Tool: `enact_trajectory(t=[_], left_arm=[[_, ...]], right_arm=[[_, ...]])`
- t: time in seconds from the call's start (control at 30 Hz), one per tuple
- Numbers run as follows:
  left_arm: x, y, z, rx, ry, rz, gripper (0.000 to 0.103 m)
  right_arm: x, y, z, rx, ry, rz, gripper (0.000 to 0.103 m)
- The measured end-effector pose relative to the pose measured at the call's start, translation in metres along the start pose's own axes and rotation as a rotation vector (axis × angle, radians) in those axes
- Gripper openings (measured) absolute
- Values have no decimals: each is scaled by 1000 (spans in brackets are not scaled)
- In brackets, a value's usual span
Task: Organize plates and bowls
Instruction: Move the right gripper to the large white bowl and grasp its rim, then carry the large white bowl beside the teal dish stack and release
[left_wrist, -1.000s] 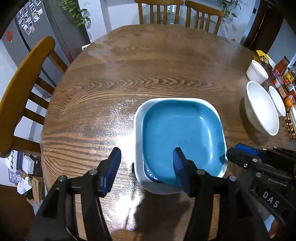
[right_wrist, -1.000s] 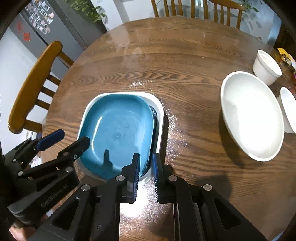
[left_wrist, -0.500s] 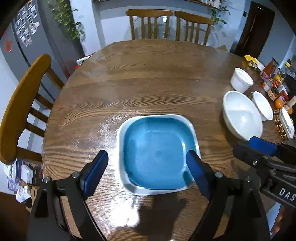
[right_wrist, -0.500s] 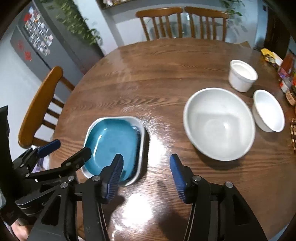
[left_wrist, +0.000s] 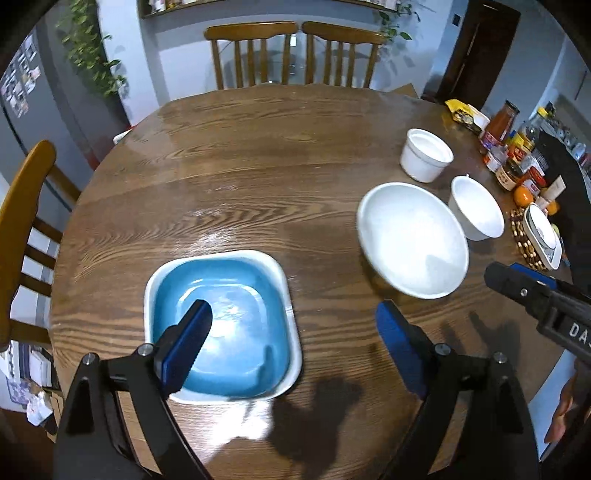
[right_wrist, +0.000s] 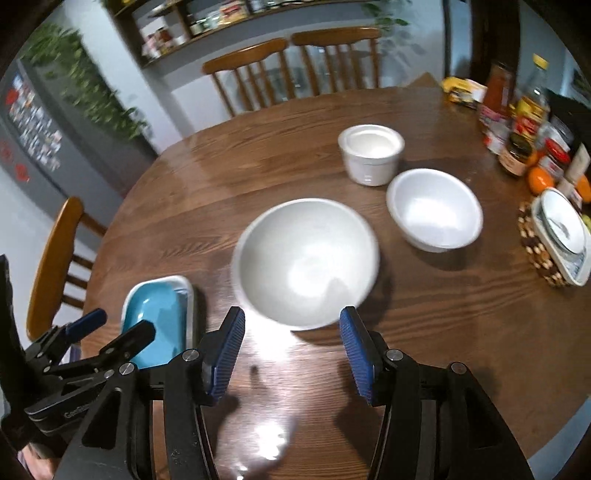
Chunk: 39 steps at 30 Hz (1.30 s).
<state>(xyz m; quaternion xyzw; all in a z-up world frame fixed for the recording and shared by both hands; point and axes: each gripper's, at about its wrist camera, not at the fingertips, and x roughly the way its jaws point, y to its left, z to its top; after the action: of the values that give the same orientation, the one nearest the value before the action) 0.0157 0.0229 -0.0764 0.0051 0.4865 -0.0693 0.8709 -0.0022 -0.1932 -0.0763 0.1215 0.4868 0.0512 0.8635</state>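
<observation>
The blue square plate (left_wrist: 221, 321) sits nested in a white one at the near left of the surface (left_wrist: 258, 166), free of both claws. The left claw (left_wrist: 291, 339) is opening with nothing between its pads. The right claw (right_wrist: 291, 343) stands apart and empty, facing the large white bowl (right_wrist: 306, 258), probably the next piece to stack.

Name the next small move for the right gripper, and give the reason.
Probably ease the right gripper forward and down over the near rim of the large white bowl. Its jaws stand open and empty just short of that rim, and the blue plate already rests in the white square dish.
</observation>
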Motion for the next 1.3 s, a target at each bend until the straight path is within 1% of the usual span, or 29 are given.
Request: enact_trajectory(t=[0.17, 0.27, 0.5, 0.57, 0.6, 0.67, 0.73, 0.77, 0.8, 0.83, 0.87, 0.93, 0.97, 1.0, 1.07, 1.13, 1.23, 1.3], left_arm=[[6, -30, 9, 25, 2, -21, 90], [14, -43, 17, 18, 8, -31, 90], [47, -63, 36, -18, 23, 36, 90], [59, -64, 40, -18, 36, 68, 87], [66, -64, 41, -20, 48, 73, 85], [76, -62, 41, -29, 82, 65, 63], [87, -60, 40, -41, 122, 49, 55], [92, -59, 40, -45, 133, 50, 49], [95, -59, 39, -48, 139, 53, 46], [97, -59, 39, -51, 145, 46, 38], [98, -59, 40, -51, 147, 41, 29], [101, -60, 40, -47, 156, 24, 22], [102, -60, 40, -47, 160, 14, 18], [102, -61, 39, -44, 161, 14, 18], [99, -61, 37, -39, 159, 17, 18], [92, -58, 35, -42, 152, 3, 18], [72, -55, 27, -35, 139, -16, 18], [60, -54, 17, -11, 140, -16, 18]], right_arm=[[5, -29, 7, 26, 18, -17, 54], [15, -41, 12, 28, 41, -14, 54], [40, -53, 23, 11, 82, 25, 54], [49, -54, 25, -5, 94, 35, 54], [54, -54, 26, -11, 100, 32, 54], [65, -56, 28, -11, 117, 33, 54], [73, -58, 29, -13, 129, 45, 53], [76, -58, 30, -16, 131, 52, 52], [78, -59, 30, -21, 132, 61, 44], [81, -60, 31, -27, 138, 68, 32], [83, -60, 31, -30, 142, 80, 29], [87, -61, 32, -37, 149, 103, 15], [88, -61, 33, -39, 151, 112, 11], [88, -61, 33, -41, 150, 119, 10], [83, -60, 31, -42, 152, 134, 10], [75, -57, 31, -46, 146, 146, 10], [58, -54, 26, -53, 138, 172, 10], [48, -51, 21, -73, 136, 177, 10]])
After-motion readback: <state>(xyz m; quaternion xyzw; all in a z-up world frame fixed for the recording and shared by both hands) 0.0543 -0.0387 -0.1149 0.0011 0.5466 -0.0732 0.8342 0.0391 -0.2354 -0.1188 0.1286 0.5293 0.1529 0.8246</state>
